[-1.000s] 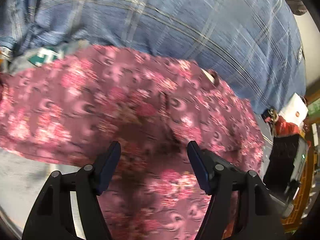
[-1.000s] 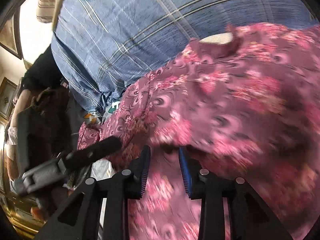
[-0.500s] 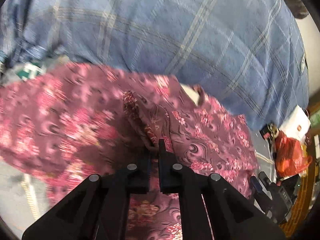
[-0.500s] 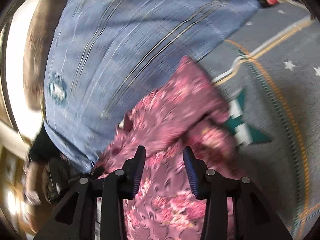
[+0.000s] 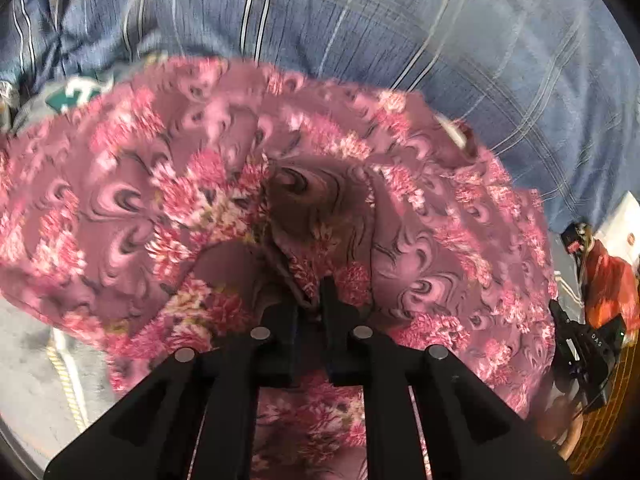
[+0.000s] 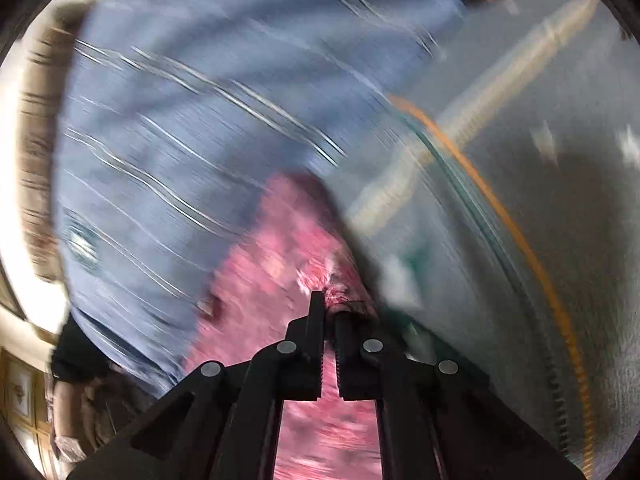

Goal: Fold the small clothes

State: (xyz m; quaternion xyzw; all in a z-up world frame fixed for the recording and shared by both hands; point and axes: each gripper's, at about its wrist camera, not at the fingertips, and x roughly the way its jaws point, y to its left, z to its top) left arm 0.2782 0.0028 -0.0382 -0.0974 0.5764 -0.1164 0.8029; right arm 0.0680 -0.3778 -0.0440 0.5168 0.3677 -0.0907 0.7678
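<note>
A pink and maroon floral garment (image 5: 160,184) lies bunched on the floor and fills most of the left wrist view. My left gripper (image 5: 314,300) pinches a raised fold near the garment's middle. Its jaws are opening slightly, with the cloth still caught between them. In the blurred right wrist view the same garment (image 6: 272,248) runs as a narrow strip up to my right gripper (image 6: 326,308). That gripper is shut on the garment's edge, right where it meets the grey rug.
A large blue plaid cloth (image 5: 360,28) lies behind the garment, also seen as blue plaid cloth (image 6: 180,120). The grey rug (image 6: 520,240) with an orange curved line spreads to the right. A red bag (image 5: 608,280) and a black device (image 5: 584,344) sit at the far right.
My left gripper went from wide open over the garment to closed on a fold of it. My right gripper swung across to the garment's edge by the rug and closed there.
</note>
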